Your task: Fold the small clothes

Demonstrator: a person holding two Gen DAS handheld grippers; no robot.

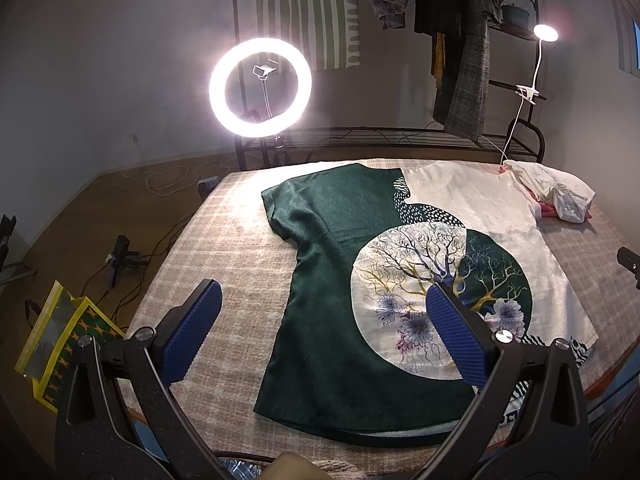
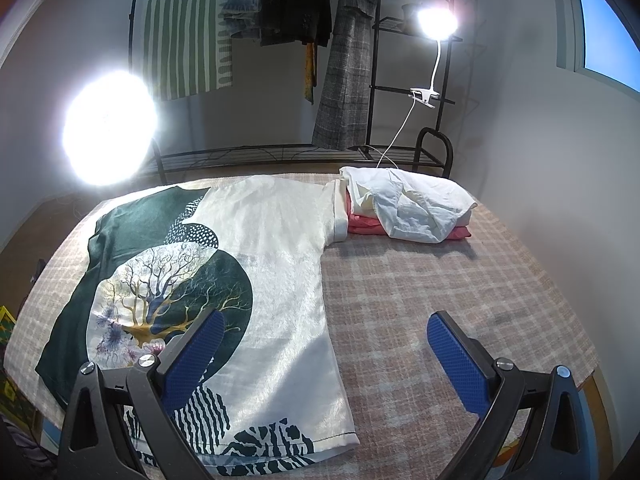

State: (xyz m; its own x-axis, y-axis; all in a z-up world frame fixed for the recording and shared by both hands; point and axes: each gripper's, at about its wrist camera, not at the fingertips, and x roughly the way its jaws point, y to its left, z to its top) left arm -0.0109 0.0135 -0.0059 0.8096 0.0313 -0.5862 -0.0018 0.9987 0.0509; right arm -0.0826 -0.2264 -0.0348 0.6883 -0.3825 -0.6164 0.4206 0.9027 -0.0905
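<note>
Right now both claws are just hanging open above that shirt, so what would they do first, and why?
Probably lower each claw onto a sleeve. The green and white shirt lies flat and unfolded on the checked cloth, while the left claw and right claw hang open above it, holding nothing.

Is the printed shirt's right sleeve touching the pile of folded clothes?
Touching. The right wrist view shows the shirt sleeve's cuff lying against the pink and white pile, no gap.
</note>
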